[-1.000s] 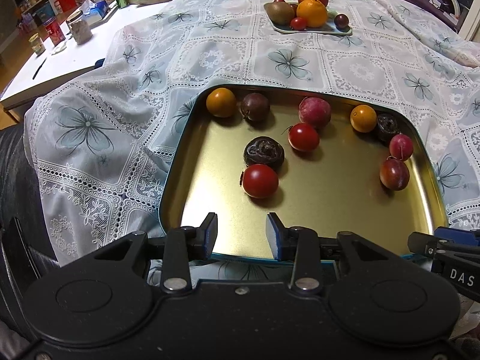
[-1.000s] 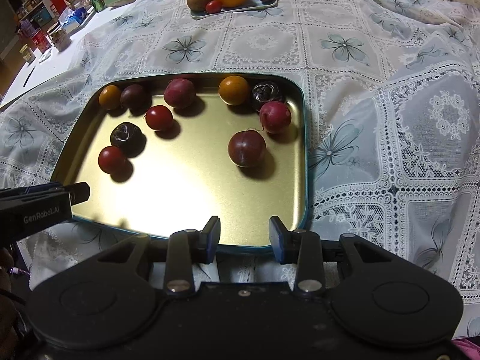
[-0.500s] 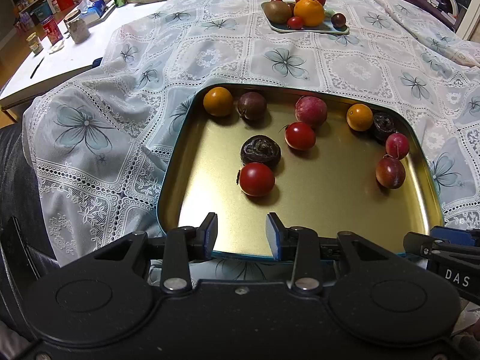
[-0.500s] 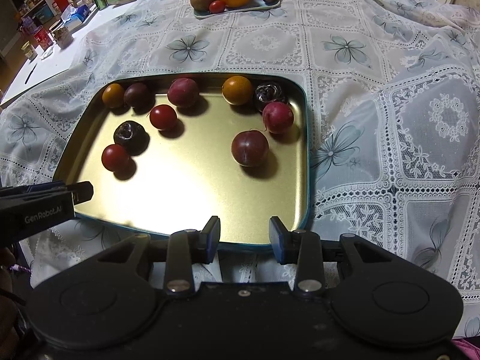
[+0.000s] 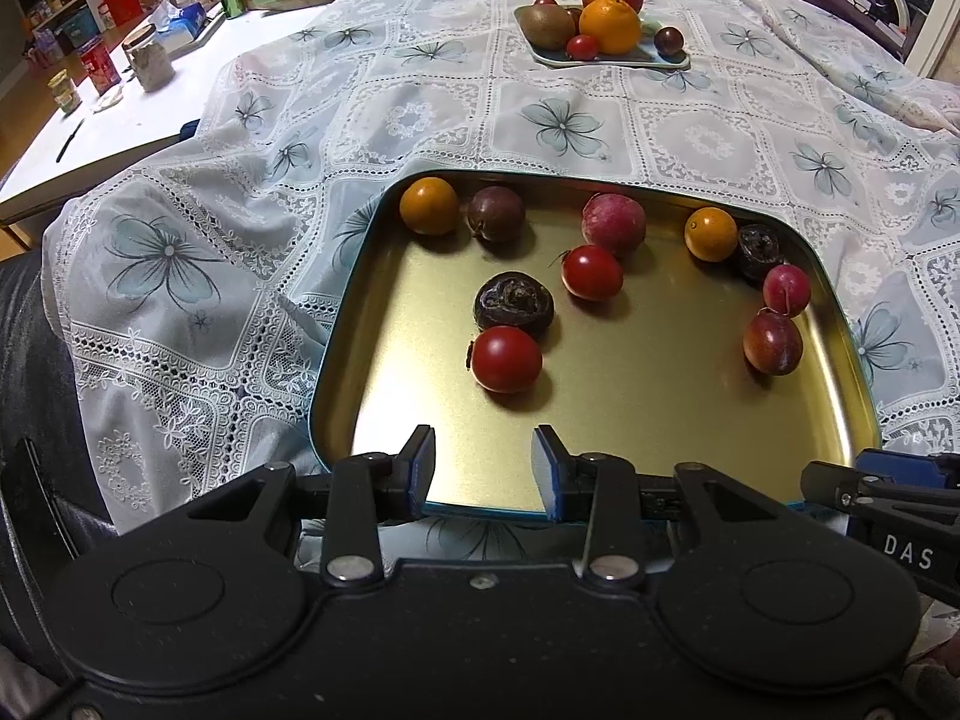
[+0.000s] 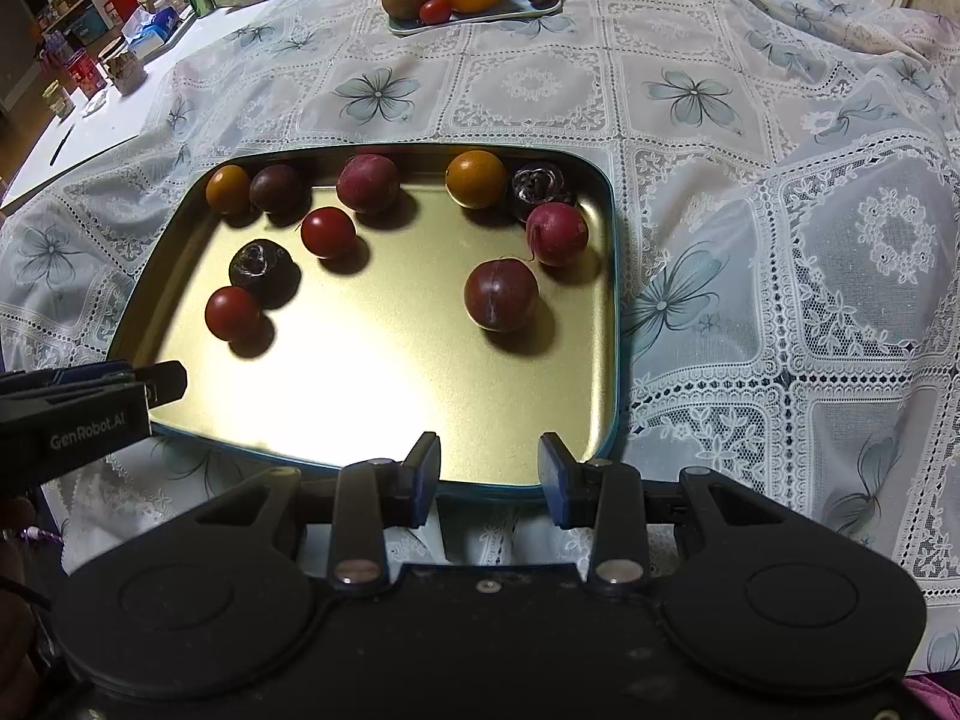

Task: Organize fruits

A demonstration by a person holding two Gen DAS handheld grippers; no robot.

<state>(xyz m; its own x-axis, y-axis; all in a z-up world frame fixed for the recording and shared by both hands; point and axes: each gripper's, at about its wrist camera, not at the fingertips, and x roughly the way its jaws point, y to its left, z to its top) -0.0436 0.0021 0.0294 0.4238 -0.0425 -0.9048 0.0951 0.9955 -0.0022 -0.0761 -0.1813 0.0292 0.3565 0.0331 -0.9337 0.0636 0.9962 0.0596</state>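
My left claw [image 5: 483,465] hangs over the near rim of the gold tray [image 5: 630,414], jaws apart with nothing between them; they have just drawn in slightly. My right claw [image 6: 489,471] sits the same way over that rim, parted and empty. Each claw's body blocks the bottom of its own view, so I cannot see the tray's near edge in full.

From the left claw, a red tomato [image 5: 506,359] lies at 12 o'clock, touching a dark wrinkled fruit [image 5: 513,303] just beyond it. A second tomato [image 5: 591,272] and a reddish plum [image 5: 613,222] sit toward 1 o'clock. An orange [image 5: 429,205] and a dark plum [image 5: 495,213] rest against the far wall at 11 o'clock. At 2 o'clock another orange [image 5: 710,234] half hides a shrivelled dark fruit [image 5: 759,249], with two reddish plums nearer along the right wall.

The surface wears a white lace tablecloth [image 6: 750,192] with blue flowers, rumpled at the edges. At the far end a pale plate [image 6: 480,15] carries a kiwi, a large orange, an apple cut off by the frame, and small fruits I cannot identify. Cluttered jars and boxes [image 5: 120,54] stand at 10 o'clock, too blurred to read.
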